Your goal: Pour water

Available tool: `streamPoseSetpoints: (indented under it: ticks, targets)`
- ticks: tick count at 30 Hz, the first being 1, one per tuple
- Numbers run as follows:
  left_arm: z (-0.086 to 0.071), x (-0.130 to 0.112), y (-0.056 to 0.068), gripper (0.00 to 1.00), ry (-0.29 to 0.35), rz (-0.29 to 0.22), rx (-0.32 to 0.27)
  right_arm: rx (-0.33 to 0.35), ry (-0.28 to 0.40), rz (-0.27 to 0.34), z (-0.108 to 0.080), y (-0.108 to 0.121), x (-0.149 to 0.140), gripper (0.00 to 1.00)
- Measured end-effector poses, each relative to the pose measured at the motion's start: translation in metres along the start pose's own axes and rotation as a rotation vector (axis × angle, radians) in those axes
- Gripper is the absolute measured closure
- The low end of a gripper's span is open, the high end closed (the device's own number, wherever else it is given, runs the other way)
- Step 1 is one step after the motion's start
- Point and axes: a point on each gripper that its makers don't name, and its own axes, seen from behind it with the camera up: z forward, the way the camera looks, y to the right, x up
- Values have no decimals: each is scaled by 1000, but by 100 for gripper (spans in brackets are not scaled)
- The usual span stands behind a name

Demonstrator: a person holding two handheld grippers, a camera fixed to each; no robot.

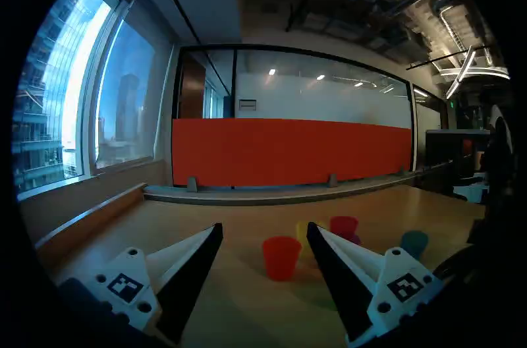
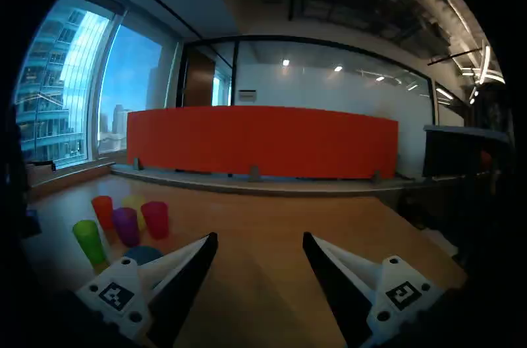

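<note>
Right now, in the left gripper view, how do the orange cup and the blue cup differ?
Colour: the orange cup is bright orange, the blue cup dull teal. Place: the orange cup stands ahead between the left gripper's open fingers; the blue cup off right, past one finger. Size: the orange cup looks nearer and larger than the blue cup. Both stand upright on the wooden table.

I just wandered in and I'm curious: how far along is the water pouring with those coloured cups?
Nothing looks done: the orange plastic cup, the red plastic cup and the green plastic cup stand upright on the wooden table, ungripped. In hand: nothing; the left gripper and right gripper are open and empty. Still to do: grasping a cup and pouring. Whether any cup holds water cannot be seen.
</note>
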Motion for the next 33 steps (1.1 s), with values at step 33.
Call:
streamPoseSetpoints:
  ticks: [33]
  targets:
    - [7, 2, 2, 5, 113, 47, 102, -124, 123, -12, -20, 24, 37, 0]
